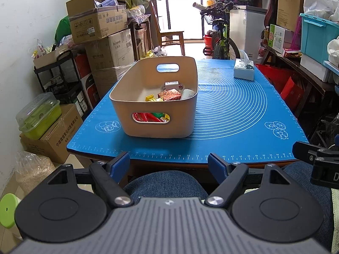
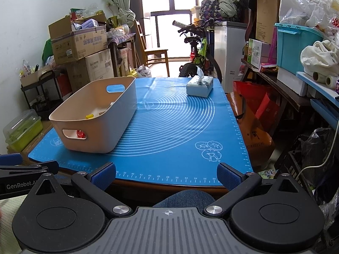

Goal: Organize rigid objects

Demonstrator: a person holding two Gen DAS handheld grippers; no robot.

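- Two hand-held grippers sit low at the near edge of the table, above the person's denim-clad knees: the left gripper [image 1: 169, 163] and the right gripper [image 2: 166, 172].
- The left gripper's blue-padded fingers [image 1: 120, 162] are spread wide with nothing between them.
- The right gripper's blue-padded fingers [image 2: 227, 174] are likewise spread apart and hold nothing.
- A beige plastic storage bin with oval handle cut-outs [image 1: 148, 108] stands on the left part of a blue silicone mat printed with white concentric rings [image 1: 233, 110].
- Inside the bin lie several small rigid items: a brown speckled block [image 1: 169, 94], a yellow toy piece [image 1: 150, 98], a small white box [image 1: 172, 84] and a white cup-like item [image 1: 187, 93] against the right wall.
- Red and green pieces [image 1: 150, 116] show through the bin's near handle opening; their shapes cannot be told.
- A white and blue tissue box with a tissue sticking up [image 1: 244, 67] rests on the mat's far right corner, well apart from the bin.
- A bicycle [image 1: 220, 40] stands beyond the table's far end.
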